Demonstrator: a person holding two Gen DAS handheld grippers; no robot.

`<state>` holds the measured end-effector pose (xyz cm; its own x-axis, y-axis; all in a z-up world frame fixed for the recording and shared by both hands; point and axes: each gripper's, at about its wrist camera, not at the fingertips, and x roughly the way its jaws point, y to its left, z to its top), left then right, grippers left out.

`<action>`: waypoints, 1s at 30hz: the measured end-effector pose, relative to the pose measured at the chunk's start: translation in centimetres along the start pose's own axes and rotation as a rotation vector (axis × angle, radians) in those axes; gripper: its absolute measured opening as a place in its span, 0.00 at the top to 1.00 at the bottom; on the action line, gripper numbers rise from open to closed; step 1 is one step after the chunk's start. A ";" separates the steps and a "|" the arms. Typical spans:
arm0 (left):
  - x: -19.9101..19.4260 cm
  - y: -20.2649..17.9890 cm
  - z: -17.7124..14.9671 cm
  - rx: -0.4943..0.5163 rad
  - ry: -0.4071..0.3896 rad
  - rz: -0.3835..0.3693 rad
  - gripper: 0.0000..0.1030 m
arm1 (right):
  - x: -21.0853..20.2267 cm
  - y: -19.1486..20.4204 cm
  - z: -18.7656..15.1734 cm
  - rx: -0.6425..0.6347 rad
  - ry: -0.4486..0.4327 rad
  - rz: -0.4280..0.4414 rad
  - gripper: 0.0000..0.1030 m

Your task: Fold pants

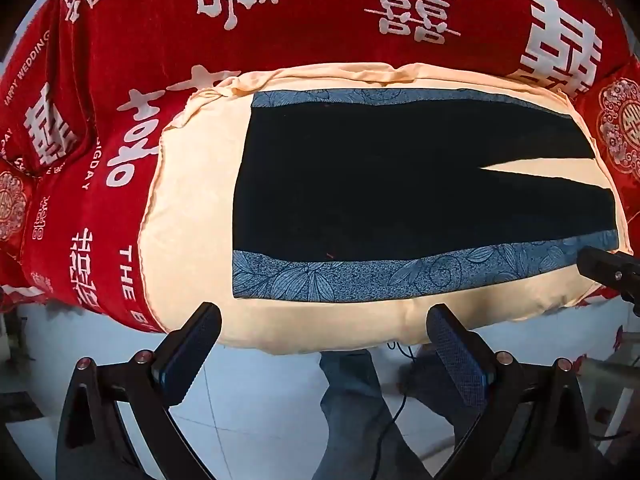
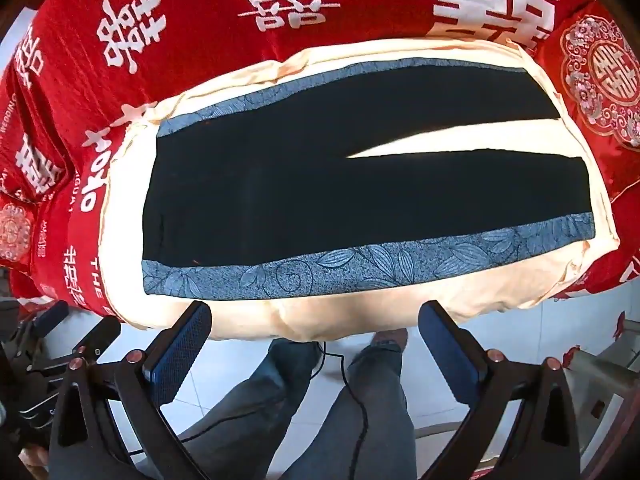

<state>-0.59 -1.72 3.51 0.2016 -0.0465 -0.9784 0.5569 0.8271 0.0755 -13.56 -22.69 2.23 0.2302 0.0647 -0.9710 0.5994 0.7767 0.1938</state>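
Item: one pair of pants (image 1: 360, 184), black with a blue leaf-print band along each outer seam, lay spread flat on a cream cushion (image 1: 192, 200) set upon a red wedding-print bedcover (image 1: 320, 24); waistband to the left, legs running right and parted by a narrow wedge. No fold was yet begun. Left gripper (image 1: 324, 344) and right gripper (image 2: 316, 340) both hovered short of the cushion's near edge, fingers spread wide, holding nothing, clear of the cloth. Fabric judged light, limp and thin, likely to sag and drag once lifted. Suggested holds: the near patterned band (image 2: 360, 268), at the waistband corner and at the hem, pinching both layers.
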 end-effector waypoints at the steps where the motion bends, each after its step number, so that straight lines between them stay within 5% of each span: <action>1: -0.2 0.0 0.0 -0.003 -0.004 -0.003 0.00 | -0.1 0.1 0.1 0.000 0.000 0.000 0.00; 30: -1.5 -0.4 -0.6 -0.033 -0.036 0.051 0.00 | -0.7 -1.4 -0.1 -0.008 0.004 -0.024 0.00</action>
<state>-1.62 -1.67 4.81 0.2586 -0.0232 -0.9657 0.5184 0.8469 0.1184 -14.67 -23.76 2.59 0.2129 0.0489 -0.9758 0.5984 0.7830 0.1698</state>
